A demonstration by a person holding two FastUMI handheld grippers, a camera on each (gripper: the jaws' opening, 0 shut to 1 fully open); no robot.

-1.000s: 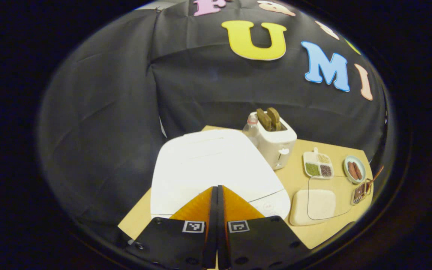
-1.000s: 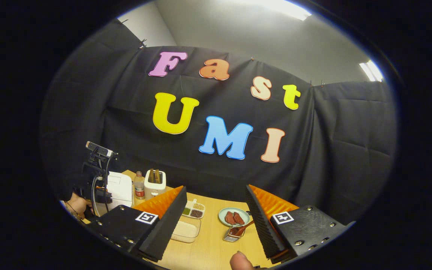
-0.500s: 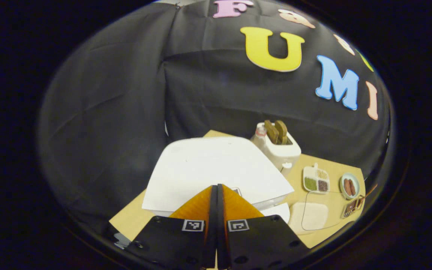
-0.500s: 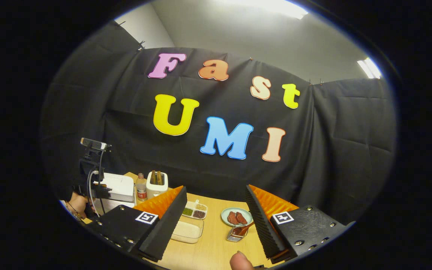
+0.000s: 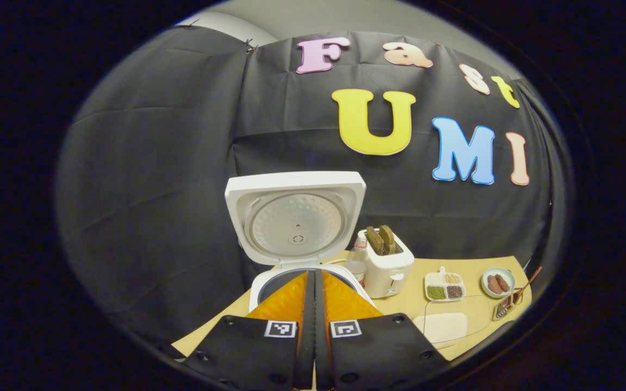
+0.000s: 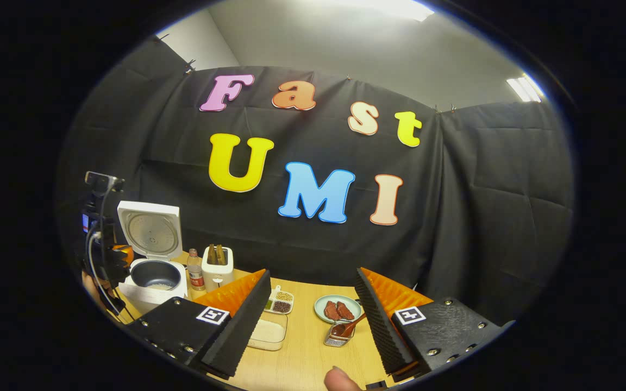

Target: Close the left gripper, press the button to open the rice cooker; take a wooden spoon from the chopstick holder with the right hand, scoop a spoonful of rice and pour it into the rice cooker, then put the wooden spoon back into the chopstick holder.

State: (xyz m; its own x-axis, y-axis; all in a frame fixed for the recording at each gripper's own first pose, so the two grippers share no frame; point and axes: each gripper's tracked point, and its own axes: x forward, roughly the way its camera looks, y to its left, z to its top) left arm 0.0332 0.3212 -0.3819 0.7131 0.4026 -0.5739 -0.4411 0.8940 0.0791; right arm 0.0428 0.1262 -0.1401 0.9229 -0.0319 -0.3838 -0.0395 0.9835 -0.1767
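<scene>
- So the rice cooker (image 5: 295, 239) just popped: a second ago its lid was flat and shut under our left claw (image 5: 314, 304), now the lid stands straight up at the back of the pot.
- That means the button press is done, we'd say. Spoon part comes next.
- Left claw is pressed together with nothing between the fingers, and it has pulled back a bit, hanging just in front of the cooker's rim.
- Right claw (image 6: 313, 320) is spread apart and empty, well off to the right of the cooker, above the table (image 6: 302, 358).
- The wooden spoon (image 6: 352, 325) sits in the chopstick holder (image 6: 336, 336), far right of the cooker, untouched.
- The rice tray (image 6: 267, 331) lies between cooker and holder.
- The right gripper view looks down into the dark inner pot; the left gripper view mostly gives us the lid's underside, with the pot half hidden behind our own fingers.
</scene>
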